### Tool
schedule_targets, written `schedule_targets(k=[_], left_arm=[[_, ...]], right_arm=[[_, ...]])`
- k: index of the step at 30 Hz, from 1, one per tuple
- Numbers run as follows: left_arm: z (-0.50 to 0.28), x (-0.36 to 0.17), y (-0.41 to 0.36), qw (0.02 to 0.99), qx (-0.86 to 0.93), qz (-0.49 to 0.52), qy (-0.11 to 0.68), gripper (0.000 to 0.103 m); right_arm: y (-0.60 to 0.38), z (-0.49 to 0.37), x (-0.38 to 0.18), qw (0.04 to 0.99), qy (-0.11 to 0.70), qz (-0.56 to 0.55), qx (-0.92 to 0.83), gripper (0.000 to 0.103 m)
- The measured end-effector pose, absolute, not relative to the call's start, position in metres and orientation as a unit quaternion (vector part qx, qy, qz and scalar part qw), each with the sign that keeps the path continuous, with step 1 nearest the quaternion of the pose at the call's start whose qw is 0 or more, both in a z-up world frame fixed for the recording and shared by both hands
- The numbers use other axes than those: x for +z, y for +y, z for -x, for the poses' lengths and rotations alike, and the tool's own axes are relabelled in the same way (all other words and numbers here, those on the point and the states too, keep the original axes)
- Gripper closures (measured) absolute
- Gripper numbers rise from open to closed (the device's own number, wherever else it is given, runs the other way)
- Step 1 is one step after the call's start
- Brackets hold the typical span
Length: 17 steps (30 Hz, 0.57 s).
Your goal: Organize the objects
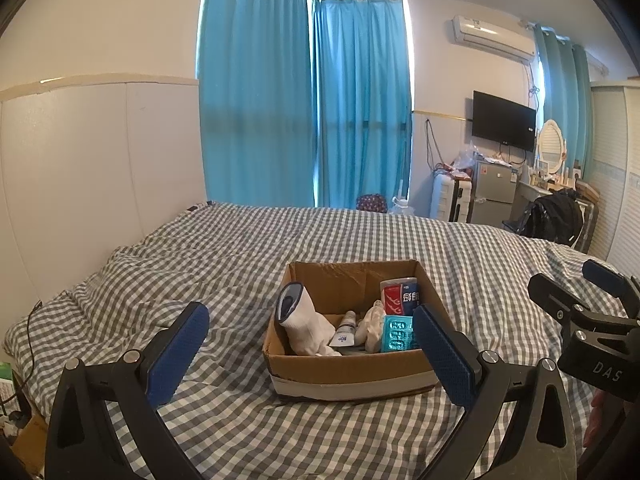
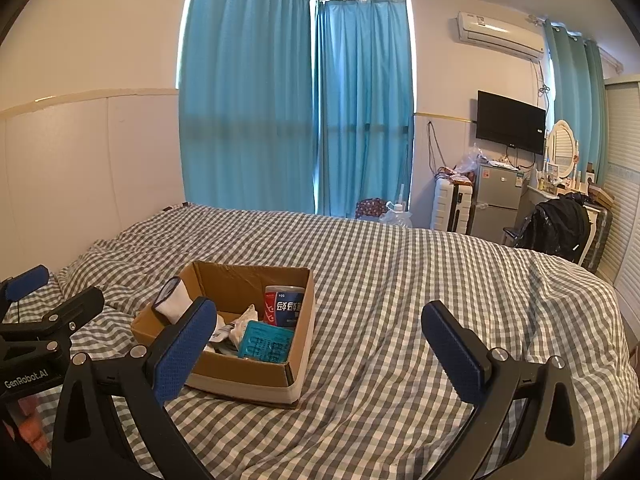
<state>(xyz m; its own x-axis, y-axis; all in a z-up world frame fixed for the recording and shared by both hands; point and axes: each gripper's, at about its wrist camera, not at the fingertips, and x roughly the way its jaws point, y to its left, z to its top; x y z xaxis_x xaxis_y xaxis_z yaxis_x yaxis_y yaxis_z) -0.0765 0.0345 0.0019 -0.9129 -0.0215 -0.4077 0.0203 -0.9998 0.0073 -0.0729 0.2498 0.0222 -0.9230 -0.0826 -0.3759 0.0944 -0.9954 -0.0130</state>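
Cardboard box (image 1: 348, 372) sits on the checked bedspread (image 1: 240, 248), lower centre of the left view, beyond the left gripper (image 1: 310, 354), whose fingers are spread and empty. Right gripper (image 2: 320, 348) likewise spread, box at lower left. Contents: white sock (image 1: 304, 324), tube (image 1: 346, 330), red-blue canister (image 1: 399, 296), teal blister pack (image 1: 397, 334); the box bottom is hidden.
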Motion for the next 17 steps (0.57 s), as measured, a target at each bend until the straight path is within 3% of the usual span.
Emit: schedule_targets(k=[17], left_arm=[[0.0719,-0.0009,0.0354,0.021,-0.978,-0.207,-0.014,0.000]], right_arm=[[0.2485,0.0714,0.0188,0.049,0.018,-0.194,-0.980,0.000]])
